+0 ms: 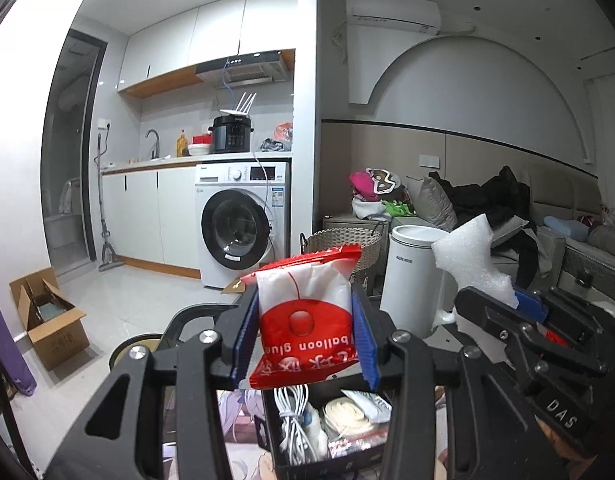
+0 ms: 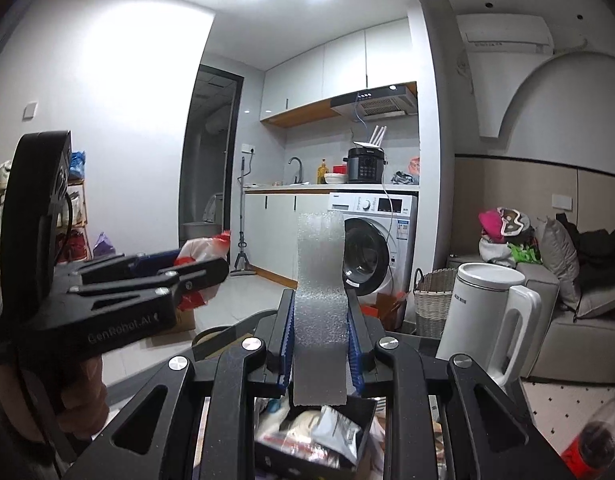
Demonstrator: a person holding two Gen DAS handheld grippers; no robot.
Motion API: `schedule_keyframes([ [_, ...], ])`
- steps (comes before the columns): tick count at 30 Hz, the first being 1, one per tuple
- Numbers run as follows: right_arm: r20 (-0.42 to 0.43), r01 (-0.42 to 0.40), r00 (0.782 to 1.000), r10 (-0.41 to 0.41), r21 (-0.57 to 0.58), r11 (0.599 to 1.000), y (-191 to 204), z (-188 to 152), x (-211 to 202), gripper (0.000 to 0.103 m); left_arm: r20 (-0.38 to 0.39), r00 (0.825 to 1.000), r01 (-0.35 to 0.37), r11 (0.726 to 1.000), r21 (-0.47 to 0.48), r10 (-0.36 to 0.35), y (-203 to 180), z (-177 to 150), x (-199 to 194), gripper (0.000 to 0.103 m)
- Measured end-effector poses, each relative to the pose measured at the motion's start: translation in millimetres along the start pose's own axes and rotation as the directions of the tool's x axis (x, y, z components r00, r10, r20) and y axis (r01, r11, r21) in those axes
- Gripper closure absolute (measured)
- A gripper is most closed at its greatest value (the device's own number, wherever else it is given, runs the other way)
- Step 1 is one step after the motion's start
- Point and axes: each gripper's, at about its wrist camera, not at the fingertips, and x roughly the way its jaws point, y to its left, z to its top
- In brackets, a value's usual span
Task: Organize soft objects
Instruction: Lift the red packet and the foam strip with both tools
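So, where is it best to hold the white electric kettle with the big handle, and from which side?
Grip the white electric kettle by its looped handle, coming from the sofa side. The handle stands upright with an open slot, and the smooth round body is too wide for the fingers.

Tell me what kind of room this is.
Most likely a small studio apartment: a kitchenette with a front-loading washing machine under the counter, a range hood above it, and a sofa piled with clothes in the same open room.

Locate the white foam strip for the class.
In the right wrist view, the white foam strip stands clamped in the right hand-held gripper, above the black box, left of the white kettle.
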Motion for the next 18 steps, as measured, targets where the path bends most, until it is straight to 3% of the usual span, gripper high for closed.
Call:
schedule_keyframes([
  [7, -0.014, 0.046, 0.999, -0.046, 0.018, 0.999, -7, 5, 41, 0.081, 0.01, 1.0, -0.011, 0.999, -0.031, 0.011, -2, 12, 28, 0.061],
  [18, -0.074, 0.036, 0.997, -0.035, 0.012, 0.999, -9, -4, 80, 0.081, -0.063, 0.996, -0.068, 0.993, -0.097, 0.062, 12, 5, 66, 0.061],
])
